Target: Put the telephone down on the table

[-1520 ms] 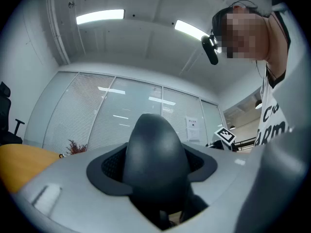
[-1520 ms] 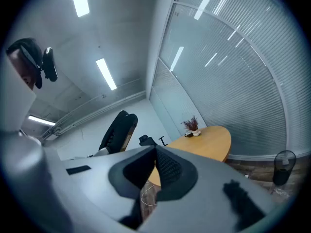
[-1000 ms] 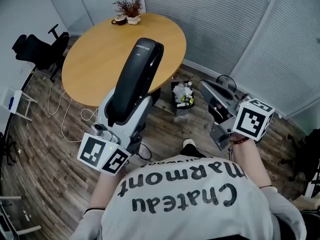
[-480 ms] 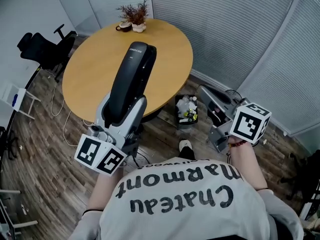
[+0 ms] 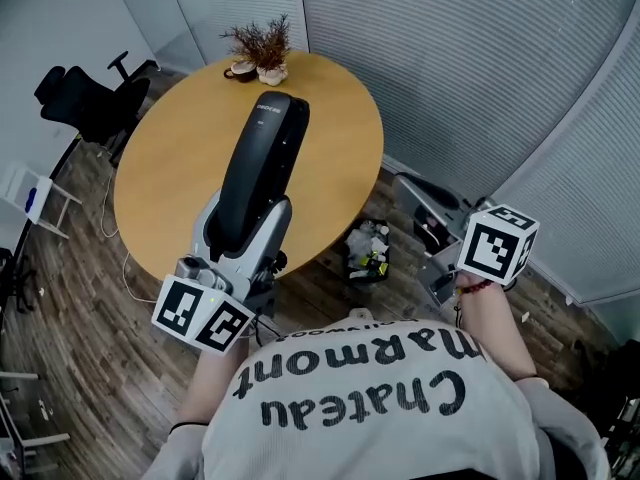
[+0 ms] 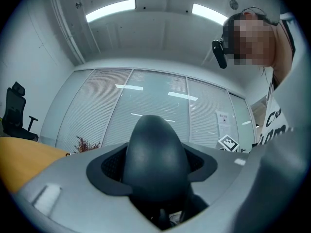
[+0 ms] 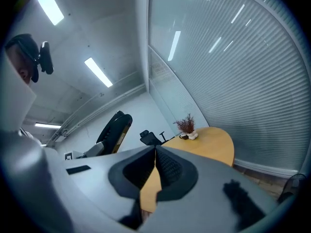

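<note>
While held in the air, the telephone [image 5: 258, 163], a long black handset, is pinched at its lower end by the left gripper [image 5: 248, 224]; the jaws stand wide, one pad against each side of the handset, and its rounded end fills the gap in the left gripper view. As the head view shows it, the handset's far end lies over the round wooden worktop [image 5: 170, 178], and the right gripper view shows it raised clear of that surface. Right gripper [image 7: 155, 152]: jaws pressed together, pads meeting at the tips, nothing between them; held to the right, off the worktop's edge and above the floor [image 5: 60, 338]. Each gripper carries its marker cube, left [image 5: 200, 313] and right [image 5: 497, 245]. On the worktop's far edge: one dried plant [image 5: 262, 46] in a pale pot, with a small cup [image 5: 238, 70] just beside it. Beside the worktop, on the floor: one waste bin [image 5: 368, 251] holding rubbish. At far left: one black office chair [image 5: 90, 103]. Closed blinds [image 5: 450, 58] line the far walls.
</note>
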`<state>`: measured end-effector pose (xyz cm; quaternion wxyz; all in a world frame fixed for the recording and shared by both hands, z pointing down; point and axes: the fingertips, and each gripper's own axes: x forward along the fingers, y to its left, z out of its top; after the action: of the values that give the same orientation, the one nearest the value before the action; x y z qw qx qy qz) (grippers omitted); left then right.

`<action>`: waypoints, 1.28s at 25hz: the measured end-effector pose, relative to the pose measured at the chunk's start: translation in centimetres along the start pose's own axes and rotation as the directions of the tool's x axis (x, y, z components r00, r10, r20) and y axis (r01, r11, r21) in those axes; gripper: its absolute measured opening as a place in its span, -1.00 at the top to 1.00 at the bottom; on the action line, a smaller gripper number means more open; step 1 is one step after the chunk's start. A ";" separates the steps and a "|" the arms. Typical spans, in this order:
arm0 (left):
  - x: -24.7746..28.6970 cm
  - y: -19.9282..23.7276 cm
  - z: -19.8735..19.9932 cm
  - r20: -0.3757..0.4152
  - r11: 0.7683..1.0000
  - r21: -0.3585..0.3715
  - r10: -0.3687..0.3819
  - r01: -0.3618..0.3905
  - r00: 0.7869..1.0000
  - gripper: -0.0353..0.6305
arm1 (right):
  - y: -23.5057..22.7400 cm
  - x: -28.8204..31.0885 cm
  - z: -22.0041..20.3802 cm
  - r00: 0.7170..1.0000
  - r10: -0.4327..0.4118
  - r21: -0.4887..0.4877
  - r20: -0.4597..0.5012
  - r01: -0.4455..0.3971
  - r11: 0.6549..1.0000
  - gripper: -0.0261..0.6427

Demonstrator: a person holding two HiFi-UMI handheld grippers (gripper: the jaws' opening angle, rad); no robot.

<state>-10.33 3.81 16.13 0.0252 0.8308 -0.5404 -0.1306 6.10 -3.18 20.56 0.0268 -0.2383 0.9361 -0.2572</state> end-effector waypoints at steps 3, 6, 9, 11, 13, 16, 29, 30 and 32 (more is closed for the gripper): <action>2.7 0.4 0.0 -0.002 1.000 0.006 0.018 -0.018 1.000 -0.02 | -2.3 0.7 1.7 1.000 0.014 0.007 -0.014 -0.014 1.000 0.88; 4.5 0.8 -0.7 0.005 0.999 0.018 0.044 -0.044 0.999 -0.02 | -4.5 1.0 2.1 0.999 0.033 0.011 -0.018 -0.032 0.999 0.88; 6.1 1.3 -1.5 0.005 0.997 0.026 0.079 -0.079 0.997 -0.02 | -6.6 1.4 2.2 0.999 0.050 0.025 -0.021 -0.050 0.998 0.88; 7.1 1.8 -1.9 0.004 0.995 0.015 0.094 -0.094 0.996 -0.02 | -7.9 1.8 2.2 0.998 0.059 0.042 -0.022 -0.058 0.997 0.88; 7.7 2.0 -2.3 0.003 0.995 -0.003 0.097 -0.097 0.995 -0.01 | -8.7 2.1 1.9 0.998 0.059 0.060 -0.024 -0.057 0.997 0.88; 7.9 1.9 -3.2 -0.014 0.996 -0.007 0.089 -0.089 0.996 -0.01 | -9.0 2.1 1.1 0.998 0.063 0.085 -0.030 -0.061 0.995 0.88; 14.2 6.3 -7.2 -0.127 0.996 -0.015 0.081 -0.083 0.989 -0.02 | -14.7 5.8 0.5 0.997 0.056 0.173 -0.044 -0.047 0.984 0.88; 14.8 6.9 -7.5 -0.133 0.997 -0.017 0.079 -0.082 0.988 -0.01 | -15.1 6.3 0.7 0.997 0.067 0.177 -0.039 -0.059 0.982 0.88; 16.1 8.2 -8.3 -0.148 0.997 -0.022 0.074 -0.078 0.986 -0.02 | -15.6 7.4 1.2 0.995 0.097 0.188 -0.025 -0.091 0.978 0.88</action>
<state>-9.44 -14.95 22.54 0.0815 0.8167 -0.5663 -0.0752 6.53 -18.86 27.81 0.0453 -0.1858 0.9184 -0.3464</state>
